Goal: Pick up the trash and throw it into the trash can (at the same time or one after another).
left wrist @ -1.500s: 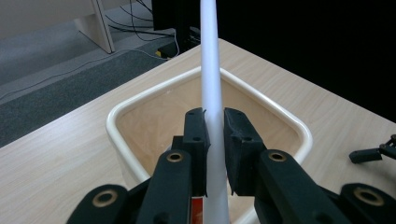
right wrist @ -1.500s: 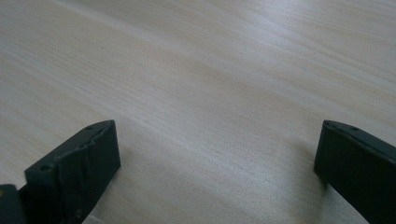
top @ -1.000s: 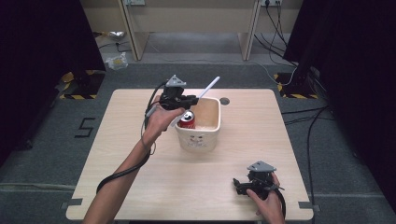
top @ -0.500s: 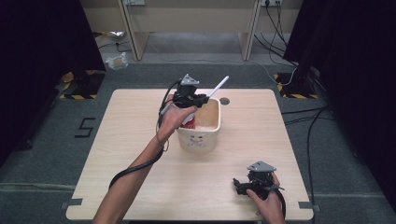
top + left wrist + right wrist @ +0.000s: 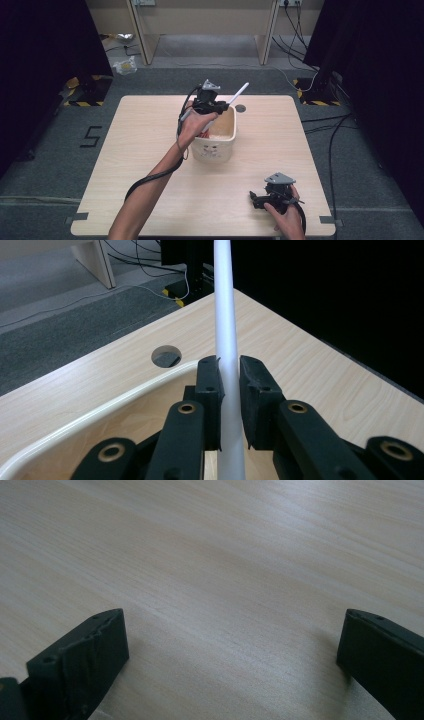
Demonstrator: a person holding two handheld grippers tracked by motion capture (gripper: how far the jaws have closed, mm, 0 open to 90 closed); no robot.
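- The left gripper (image 5: 220,106) is held over the far rim of the cream tub (image 5: 216,148), its jaws clamped on a white rod (image 5: 226,340) that angles up and away.
- The right gripper (image 5: 256,199) rests low on the table (image 5: 130,150) near its front right corner, jaws wide apart with nothing between them.
- A round hole (image 5: 240,108) in the tabletop lies just beyond the tub.

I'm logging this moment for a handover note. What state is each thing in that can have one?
Left claw: shut on the white stick, raised over the tub.
White stick: gripped, tilted, far end up in the air.
Cream tub: upright on the table, open-topped, something red inside.
Right claw: open, low over bare table, holding nothing.
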